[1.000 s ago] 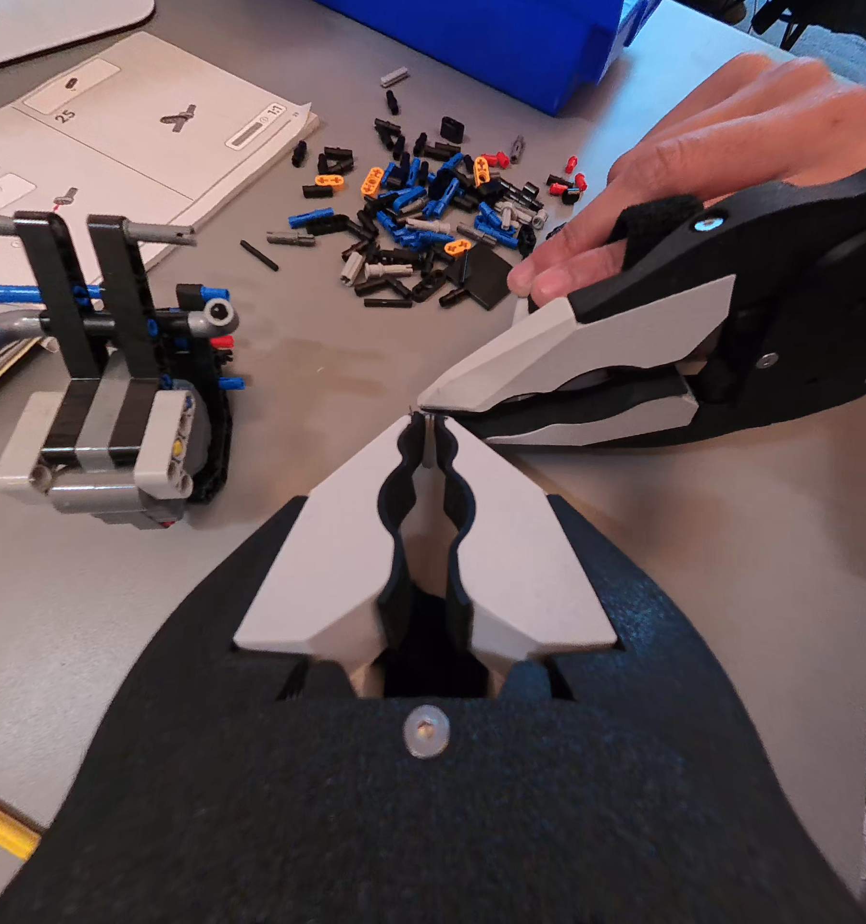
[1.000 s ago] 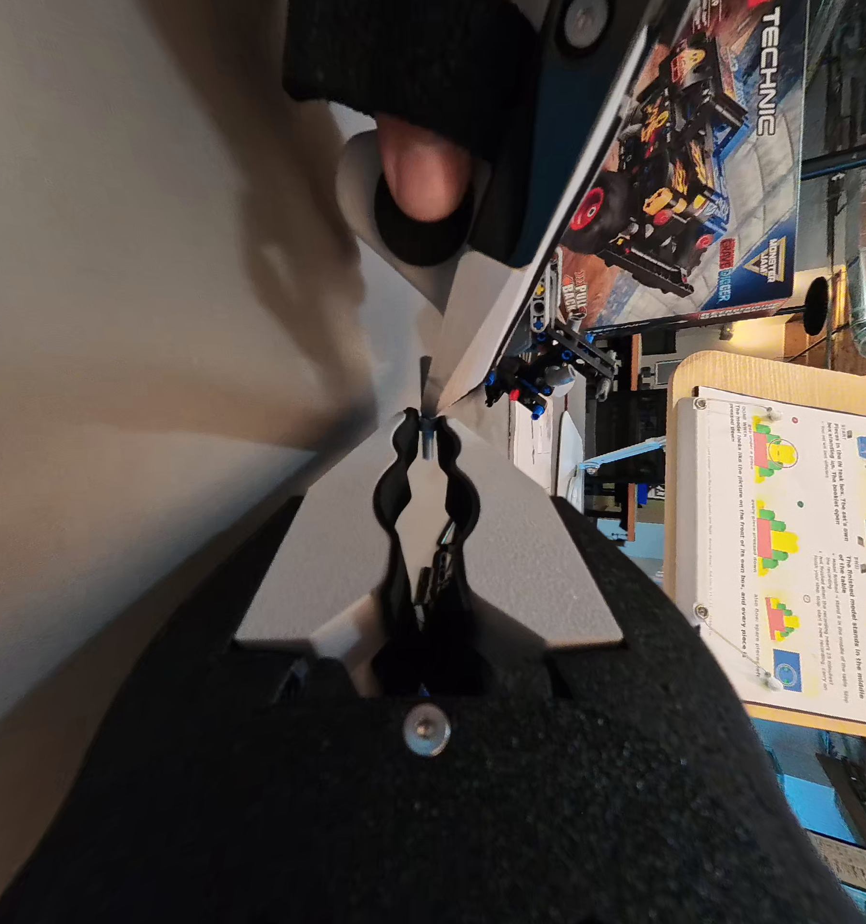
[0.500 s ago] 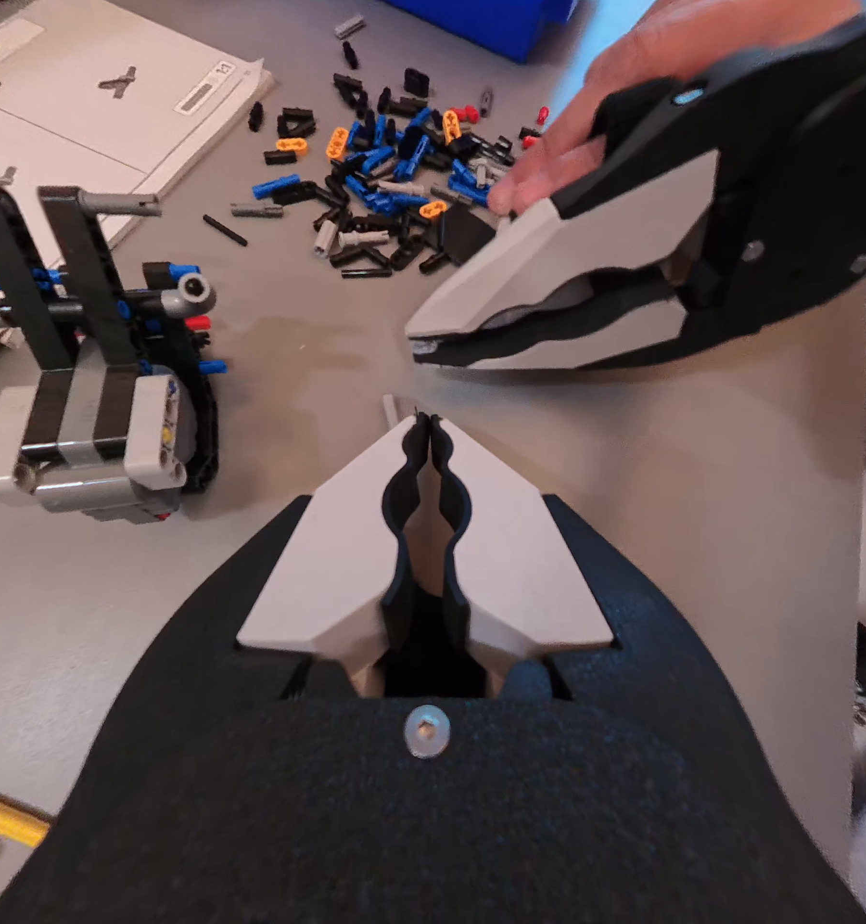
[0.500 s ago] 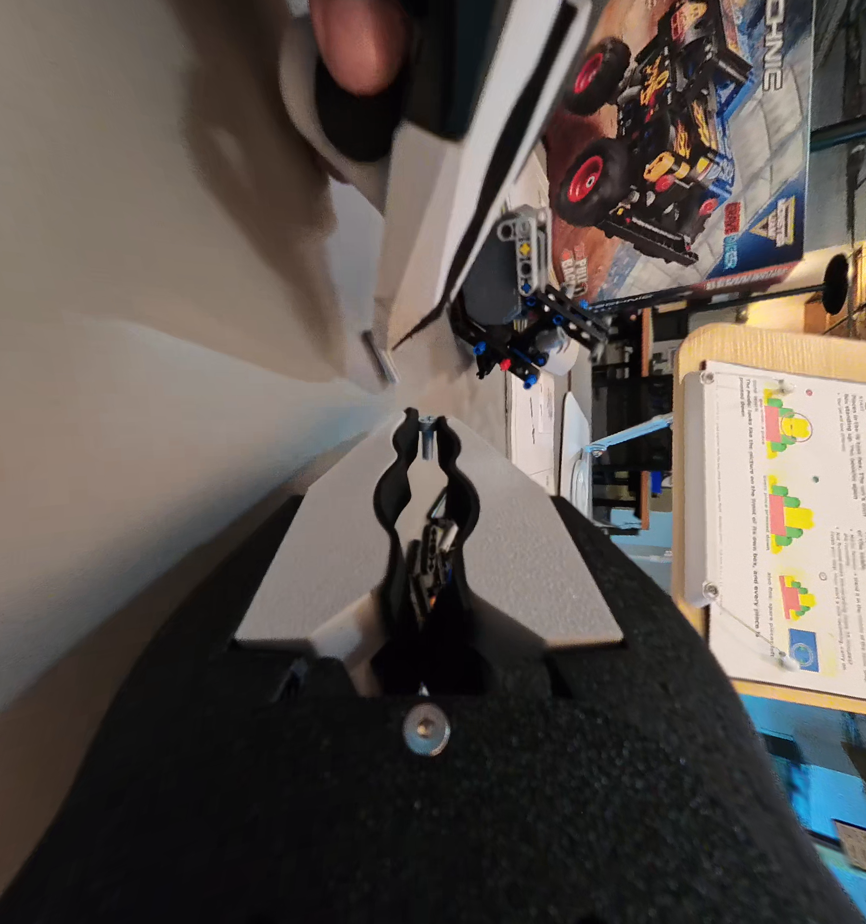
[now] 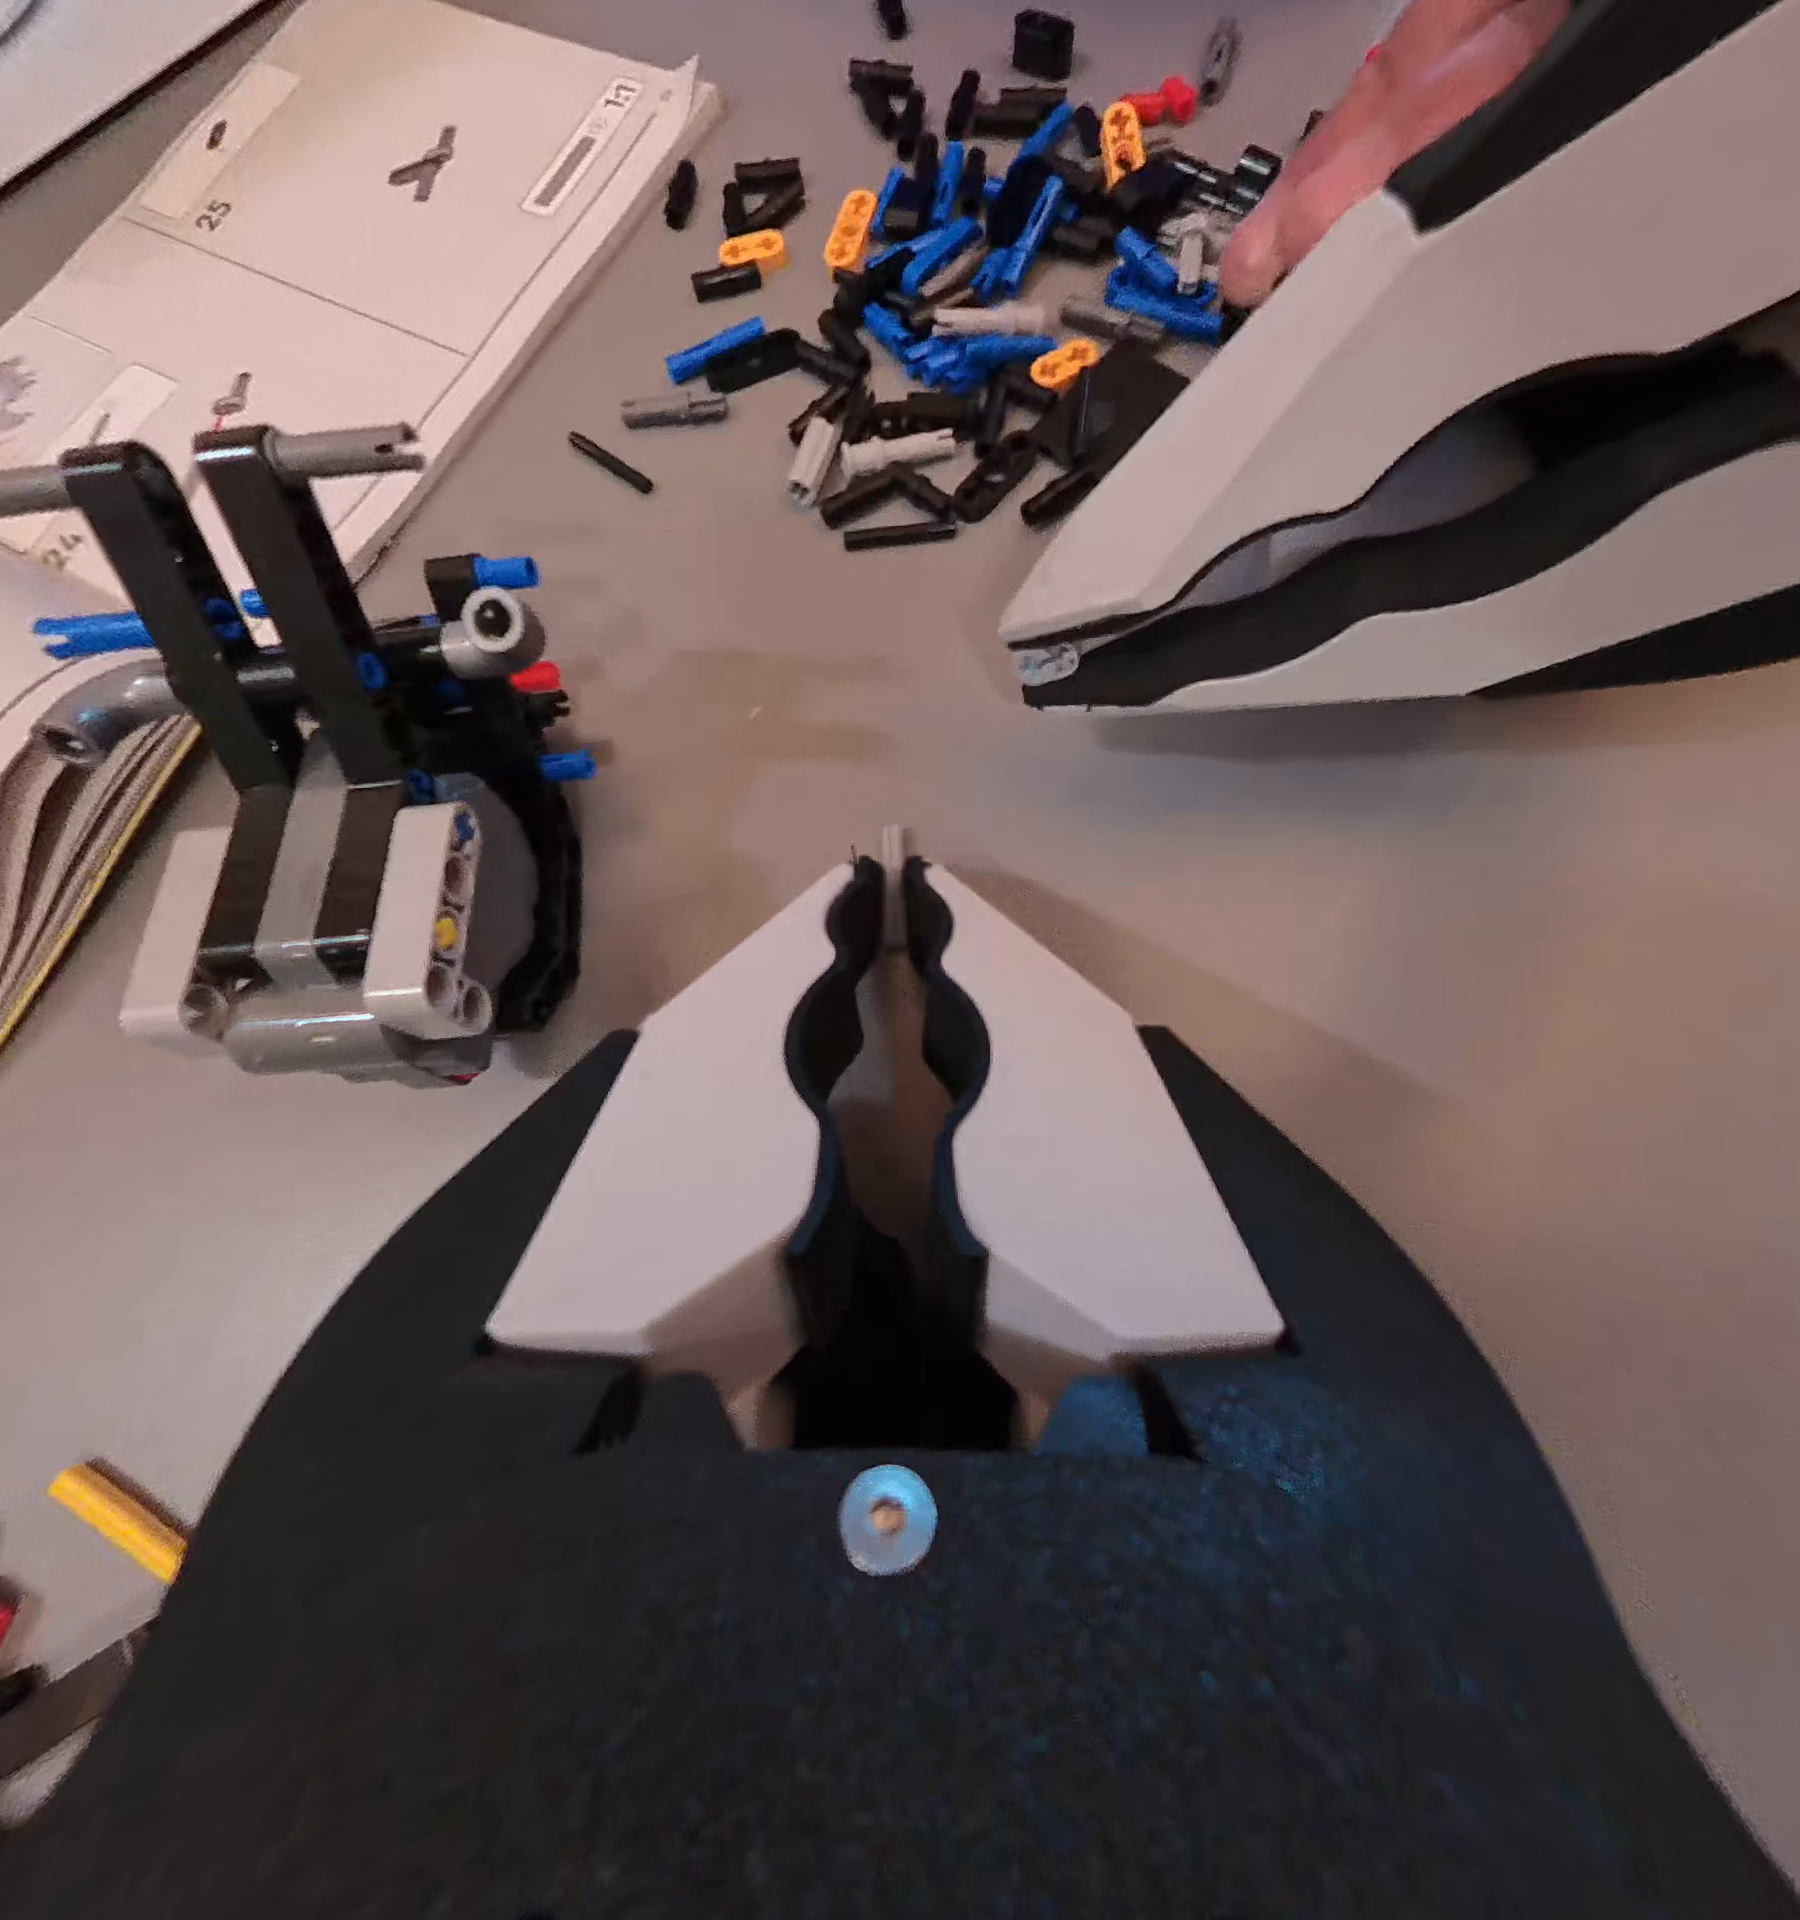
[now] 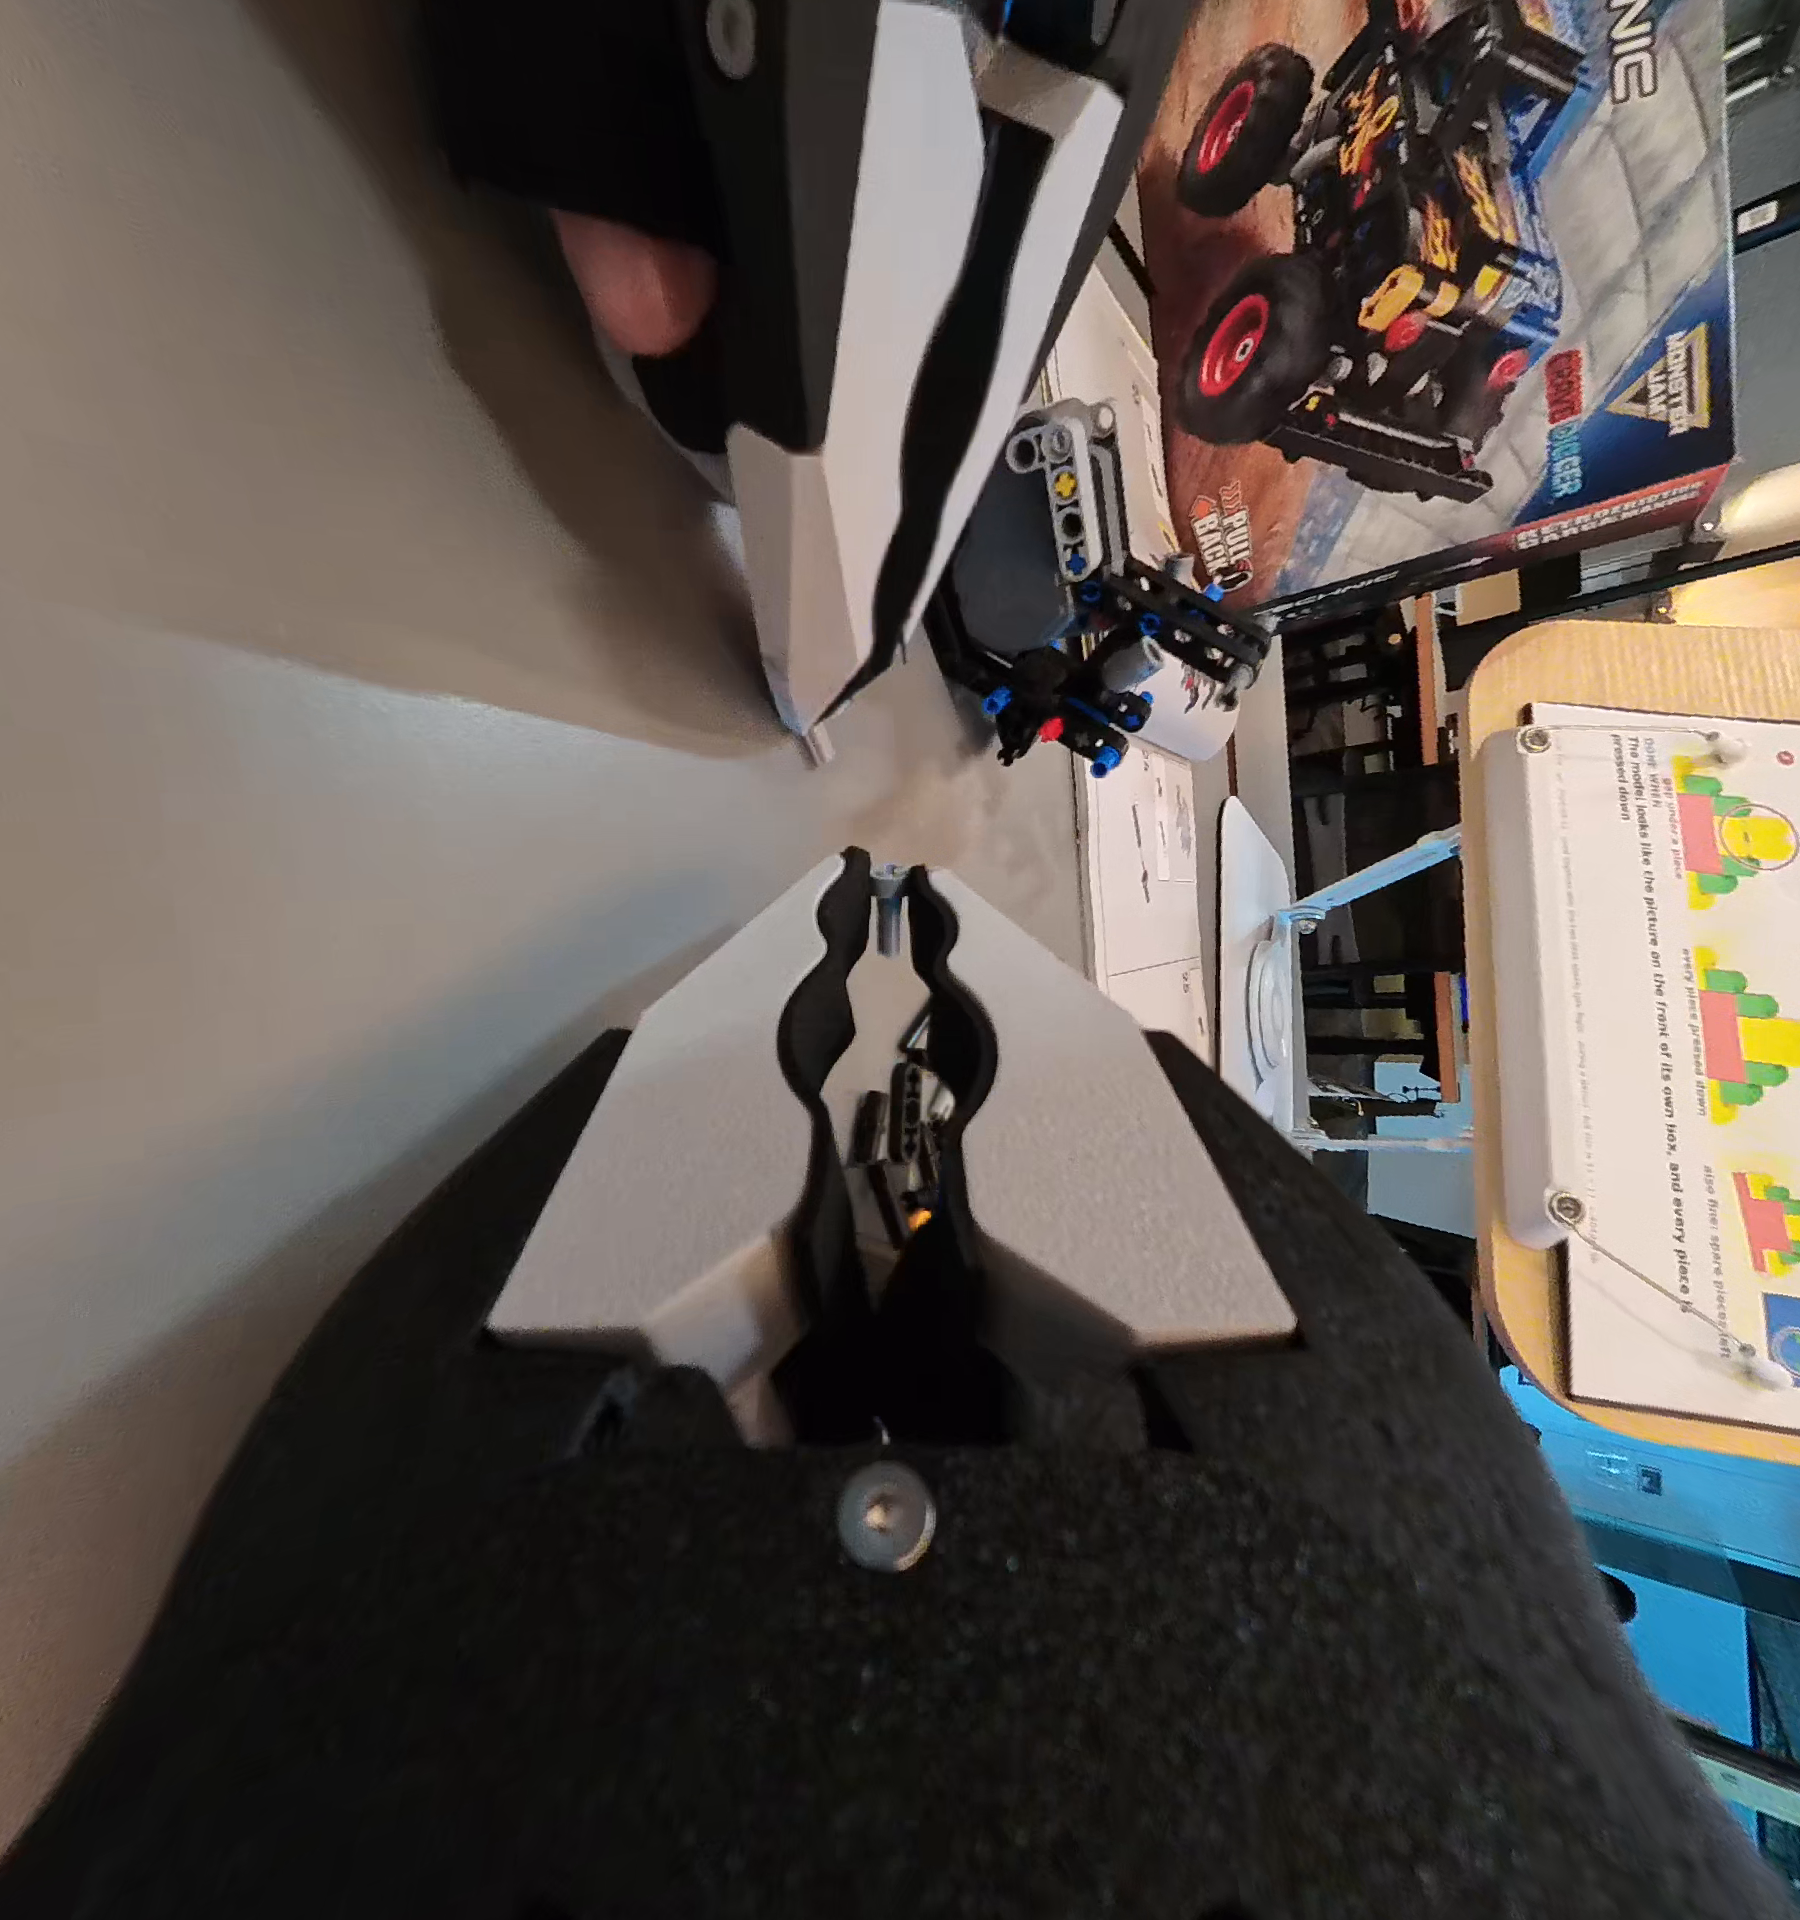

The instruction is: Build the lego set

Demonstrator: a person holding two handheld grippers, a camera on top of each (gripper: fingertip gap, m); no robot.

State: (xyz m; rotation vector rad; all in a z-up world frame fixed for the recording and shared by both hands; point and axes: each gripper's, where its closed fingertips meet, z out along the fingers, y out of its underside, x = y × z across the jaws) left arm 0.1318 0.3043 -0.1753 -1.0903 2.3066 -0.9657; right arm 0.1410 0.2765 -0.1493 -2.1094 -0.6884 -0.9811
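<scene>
pinching pale pin (image 5: 891, 878), left gripper (image 5: 888, 871).

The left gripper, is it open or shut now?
Shut. In the left wrist view the left gripper has its fingertips pressed on a small light grey pin, which sticks out just past them above the table.

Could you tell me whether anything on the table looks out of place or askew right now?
Nothing looks damaged. The partly built model lies tipped on its side beside the instruction booklet, beams pointing up. Loose pieces lie scattered, unsorted. Each gripper, left gripper and right gripper, pinches a small grey pin.
</scene>
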